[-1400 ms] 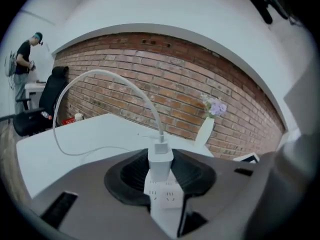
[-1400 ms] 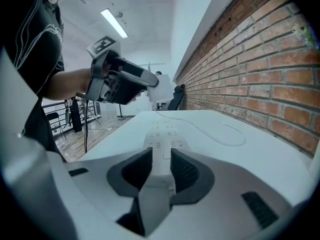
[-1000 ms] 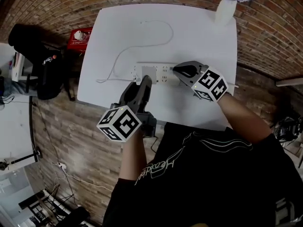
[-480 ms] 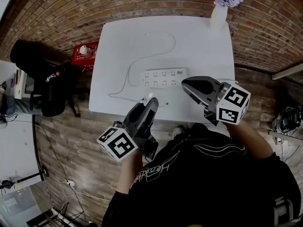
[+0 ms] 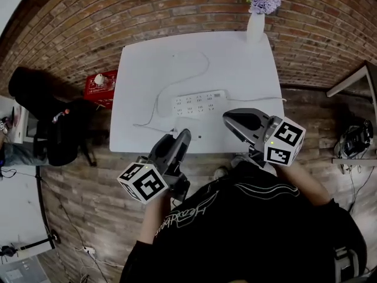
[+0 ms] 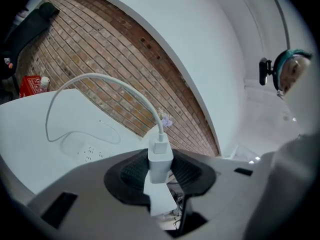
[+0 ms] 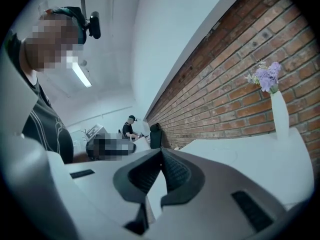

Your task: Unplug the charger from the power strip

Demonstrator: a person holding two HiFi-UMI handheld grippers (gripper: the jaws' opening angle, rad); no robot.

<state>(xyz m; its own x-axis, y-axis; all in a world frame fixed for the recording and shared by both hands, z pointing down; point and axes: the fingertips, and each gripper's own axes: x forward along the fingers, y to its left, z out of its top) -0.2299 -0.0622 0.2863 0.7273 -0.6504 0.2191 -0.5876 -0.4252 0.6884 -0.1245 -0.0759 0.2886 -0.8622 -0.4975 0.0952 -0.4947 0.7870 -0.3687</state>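
Note:
A white power strip (image 5: 199,104) lies on the white table (image 5: 235,63), its sockets facing up. My left gripper (image 5: 184,133) hovers at the table's near edge, off the strip. In the left gripper view, my left gripper (image 6: 161,171) is shut on a white charger (image 6: 160,159), whose prongs are clear of the strip (image 6: 89,153). The charger's white cable (image 6: 100,80) arches up and left, and more cable (image 5: 158,102) trails over the table. My right gripper (image 5: 227,118) floats near the front right of the strip; its jaws (image 7: 161,156) are shut with nothing between them.
A white vase of purple flowers (image 5: 255,17) stands at the table's far right corner, also in the right gripper view (image 7: 279,115). A brick wall runs behind the table. On the floor to the left are a red box (image 5: 99,86) and dark bags (image 5: 44,108). People are at a desk in the distance (image 7: 131,126).
The left gripper pulled the charger out of the strip and drew back toward the near edge, rising. The right gripper lifted off the strip's right end and also came back.

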